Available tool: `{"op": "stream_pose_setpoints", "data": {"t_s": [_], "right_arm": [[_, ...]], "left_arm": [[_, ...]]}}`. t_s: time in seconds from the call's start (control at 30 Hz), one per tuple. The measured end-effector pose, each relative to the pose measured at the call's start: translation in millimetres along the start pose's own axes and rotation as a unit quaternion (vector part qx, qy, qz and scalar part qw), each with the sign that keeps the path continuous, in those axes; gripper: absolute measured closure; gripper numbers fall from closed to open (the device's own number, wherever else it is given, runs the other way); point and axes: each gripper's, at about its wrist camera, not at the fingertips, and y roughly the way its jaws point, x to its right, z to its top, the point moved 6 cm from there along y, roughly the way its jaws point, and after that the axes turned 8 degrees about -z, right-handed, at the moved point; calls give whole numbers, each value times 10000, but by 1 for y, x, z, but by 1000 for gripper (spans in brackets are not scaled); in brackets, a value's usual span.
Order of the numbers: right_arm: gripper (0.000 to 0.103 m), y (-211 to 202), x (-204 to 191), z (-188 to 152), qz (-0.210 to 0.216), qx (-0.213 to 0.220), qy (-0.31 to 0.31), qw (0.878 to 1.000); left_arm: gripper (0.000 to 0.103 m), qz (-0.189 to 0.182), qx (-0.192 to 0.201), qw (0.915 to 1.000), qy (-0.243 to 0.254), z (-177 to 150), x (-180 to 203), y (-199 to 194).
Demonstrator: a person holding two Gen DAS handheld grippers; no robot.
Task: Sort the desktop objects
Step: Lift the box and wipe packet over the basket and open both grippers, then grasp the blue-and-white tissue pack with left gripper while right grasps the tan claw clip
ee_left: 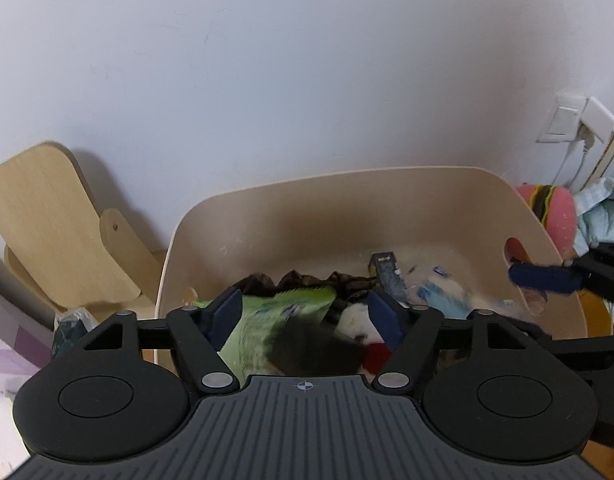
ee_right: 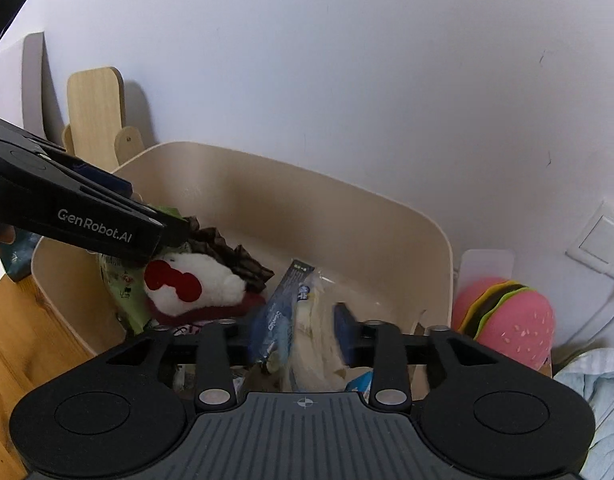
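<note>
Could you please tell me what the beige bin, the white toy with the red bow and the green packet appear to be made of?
The beige rounded bin looks like smooth matte plastic or moulded plywood: thin seamless curved walls, dull sheen. The white toy with the red bow looks like fuzzy plush fabric with a soft outline. The green packet seems to be printed plastic film, given its serrated top edge, though it is blurred.

- Light: soft, even, indoor; white wall [ee_left: 307, 80] bright, no glare.
- Shadows: wooden board [ee_left: 47, 220] casts one rightward on wall; beige bin [ee_left: 347, 208] inner wall shaded.
- Blur: bin contents smeared in both views.
- Distortion: fisheye bowing, dark vignetted corners.
</note>
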Motion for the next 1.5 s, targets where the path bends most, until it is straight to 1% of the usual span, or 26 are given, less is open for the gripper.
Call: {"op": "stream_pose_setpoints", "data": {"t_s": [0.1, 0.23, 0.3, 0.37, 0.47, 0.6, 0.7, 0.83, 0.97, 1.1, 1.2, 1.33, 1.43, 1.5], "right_arm": [[45, -11, 3, 1, -3, 146, -36, 9999], [43, -28, 11, 4, -5, 315, -32, 9995], [42, -41, 14, 1, -25, 416, -101, 9991], [41, -53, 17, -7, -56, 526, -190, 9984], [41, -69, 22, -23, -30, 567, -257, 9981], [40, -87, 28, -50, -9, 452, -300, 9985], [40, -96, 29, -73, 8, 326, -284, 9991], [40, -103, 23, -105, 145, 125, -271, 9994], [40, -101, 1, -131, 448, -119, -419, 9980], [40, -94, -23, -148, 626, -287, -659, 9954], [40, -86, -35, -157, 751, -414, -590, 9946], [37, -77, -47, -163, 689, -501, -438, 9954], [34, -71, -52, -168, 611, -541, -128, 9966], [29, -67, -55, -170, 498, -556, 78, 9972]], "left_arm": [[29, -11, 85, 10000, 44, 0, 0, -6], [28, -56, 183, 9998, -34, -1, -1, -19], [28, -15, 222, 9997, -80, -3, 0, -24], [28, -21, 256, 9995, -160, -7, 0, -32], [28, -108, 237, 9992, -316, -16, 3, -44], [28, -266, 215, 9985, -420, -33, 13, -57], [28, -481, 162, 9977, -451, -48, 24, -64], [28, -689, 1, 9974, -203, -71, 39, -63], [28, -979, -285, 9948, 83, -94, 53, -50], [28, -1138, -555, 9908, 475, -113, 64, -31], [28, -1254, -693, 9871, 709, -120, 69, -18], [28, -1442, -842, 9814, 946, -125, 76, -2], [28, -1561, -898, 9772, 1121, -127, 82, 9], [28, -1646, -955, 9745, 1188, -128, 86, 17]]}}
